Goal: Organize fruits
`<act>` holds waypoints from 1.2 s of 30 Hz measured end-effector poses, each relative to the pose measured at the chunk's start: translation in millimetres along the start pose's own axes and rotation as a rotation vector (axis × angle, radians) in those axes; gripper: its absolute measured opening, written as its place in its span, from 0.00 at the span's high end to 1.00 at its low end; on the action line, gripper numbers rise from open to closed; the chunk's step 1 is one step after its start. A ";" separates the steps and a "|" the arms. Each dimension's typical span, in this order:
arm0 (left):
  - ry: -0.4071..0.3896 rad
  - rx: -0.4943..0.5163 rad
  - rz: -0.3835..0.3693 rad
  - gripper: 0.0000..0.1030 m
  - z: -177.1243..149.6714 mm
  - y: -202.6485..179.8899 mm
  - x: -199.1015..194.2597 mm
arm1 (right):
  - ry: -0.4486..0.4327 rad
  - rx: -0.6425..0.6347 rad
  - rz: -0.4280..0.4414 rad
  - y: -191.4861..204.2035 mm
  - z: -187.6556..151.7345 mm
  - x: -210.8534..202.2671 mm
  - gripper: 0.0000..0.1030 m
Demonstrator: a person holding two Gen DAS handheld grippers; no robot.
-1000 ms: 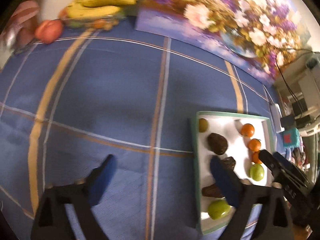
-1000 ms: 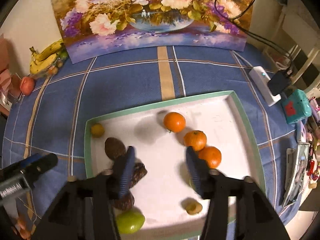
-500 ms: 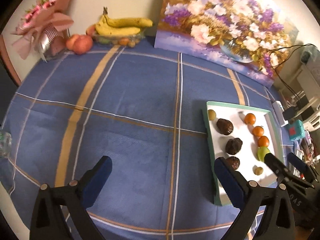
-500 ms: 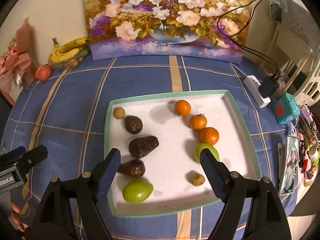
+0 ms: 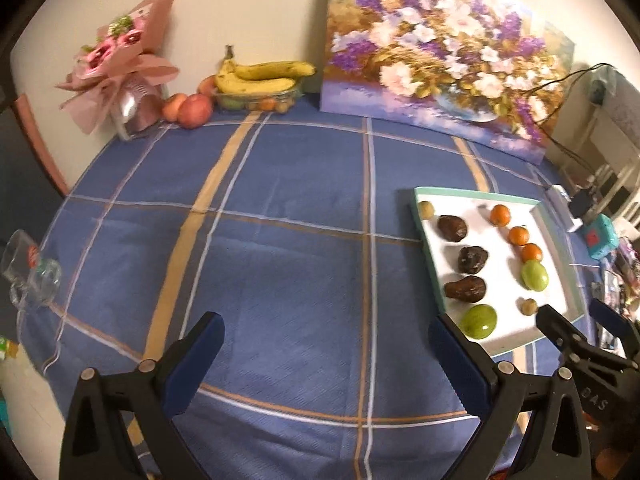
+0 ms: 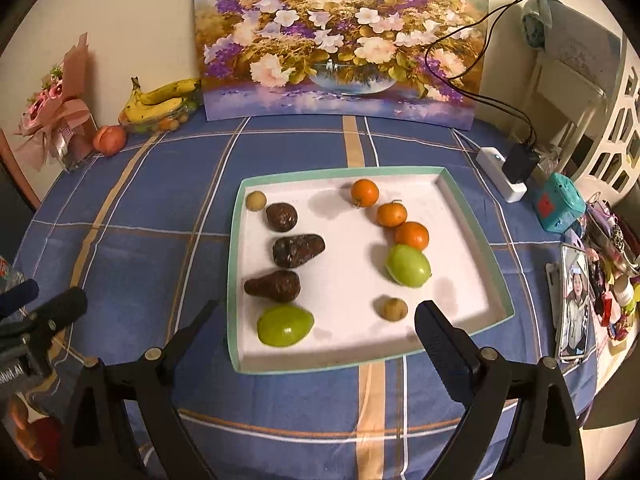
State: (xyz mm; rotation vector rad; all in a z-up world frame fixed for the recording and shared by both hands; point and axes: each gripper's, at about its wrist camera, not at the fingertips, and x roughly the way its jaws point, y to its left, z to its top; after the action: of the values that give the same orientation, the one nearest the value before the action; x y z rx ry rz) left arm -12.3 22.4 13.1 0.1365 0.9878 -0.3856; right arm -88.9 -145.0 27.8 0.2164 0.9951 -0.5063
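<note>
- Left gripper (image 5: 326,342) hangs wide apart and empty over bare blue cloth (image 5: 280,208); the tray (image 5: 418,216) lies off at its 3 o'clock. Any reach from here crosses the near tray wall, and a low pass could catch that rim and shove the whole tray.
- Right gripper (image 6: 316,320) is also spread wide with nothing in it, straddling the tray's near edge. Dropped straight down, one finger would land outside the wall and the other inside, tipping or dragging the tray.
- The fruit sits in two lines inside the tray: a left line of longan (image 6: 256,201), three dark avocados (image 6: 298,250) and a green fruit (image 6: 285,325); a right line of three oranges (image 6: 412,236), another green one (image 6: 408,266) and a second longan (image 6: 394,309).
- The lowest orange touches the green fruit at its 6 o'clock. Wide fingers closing on either could nudge the neighbour, and round fruit probably rolls on the smooth tray floor.
- The small longan near the right finger is easy to knock or squash, in my judgement.
- The avocados look very soft and wrinkled; a hard squeeze may bruise or split them.
- Bananas (image 5: 264,78) and peaches (image 5: 194,109) sit at 12 o'clock by the wall, well apart; a long reach there risks brushing the bouquet (image 5: 116,76) or painting (image 5: 440,52).
</note>
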 end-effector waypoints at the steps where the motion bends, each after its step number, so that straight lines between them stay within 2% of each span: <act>1: 0.008 -0.001 0.019 0.00 -0.9 0.9 0.9 | 0.003 -0.002 -0.002 0.3 -2.0 0.0 0.07; 4: 0.040 0.011 0.071 0.00 -2.9 0.2 5.3 | 0.006 0.008 -0.006 -0.5 -4.8 1.4 0.07; 7: 0.067 0.022 0.085 0.00 -5.2 -0.5 10.6 | 0.012 0.017 -0.007 -1.4 -5.4 3.3 0.07; 18: 0.112 0.023 0.090 0.00 -6.1 0.4 19.2 | 0.032 0.011 -0.012 -0.8 -7.6 8.1 0.07; 36: 0.131 0.033 0.083 0.00 -7.8 -1.5 22.6 | 0.041 -0.004 -0.009 3.1 -9.8 11.0 0.07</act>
State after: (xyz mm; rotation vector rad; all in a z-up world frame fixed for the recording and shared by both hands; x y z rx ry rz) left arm -7.9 17.5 -9.9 0.2343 1.1010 -0.3198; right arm -89.8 -141.8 13.1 0.2195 1.0378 -0.5098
